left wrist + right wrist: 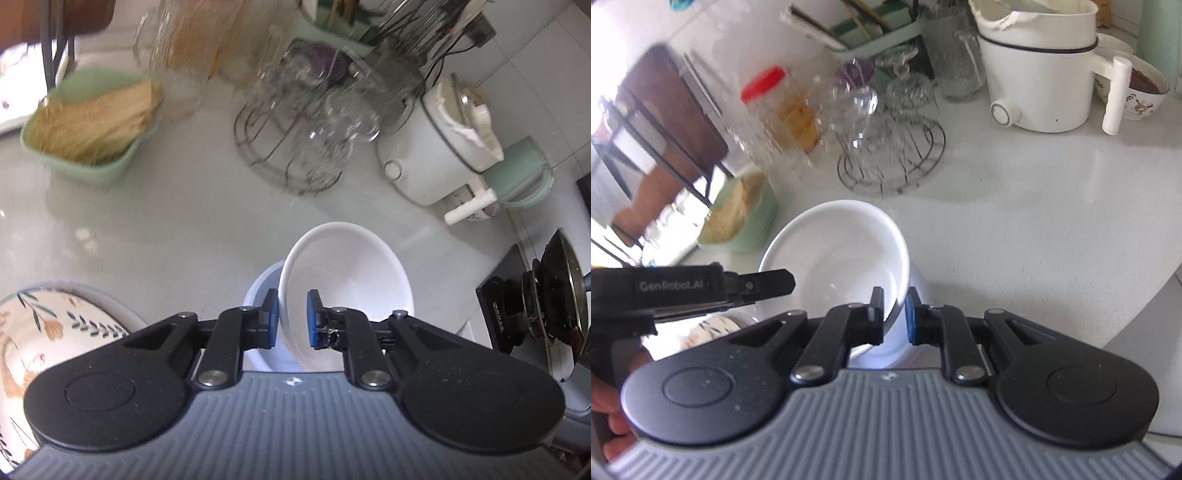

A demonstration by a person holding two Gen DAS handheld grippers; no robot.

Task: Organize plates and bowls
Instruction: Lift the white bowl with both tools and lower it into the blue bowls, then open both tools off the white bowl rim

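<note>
Two grippers of yours clamp the same white bowl (347, 273), one on each side of its rim, and it hangs tilted above a second white bowl (258, 291) on the pale counter (147, 229). Your left gripper (292, 319) has its blue pads (314, 317) nearly together, with the bowl's wall pinched between them. Your right gripper (894, 315) bites the opposite rim the same way, jaws almost closed on it. Both white bowls look empty. Low at the left edge of the left wrist view sits a floral dish (55, 332) with leaf patterns. Further back, a green basket (92, 125) holds pale dried noodles, though blur makes that uncertain. A wire rack (890, 155) carries upturned clear glasses. A white electric pot (1041, 81) stands beside a small patterned bowl (1141, 92) with something dark brown in it.
</note>
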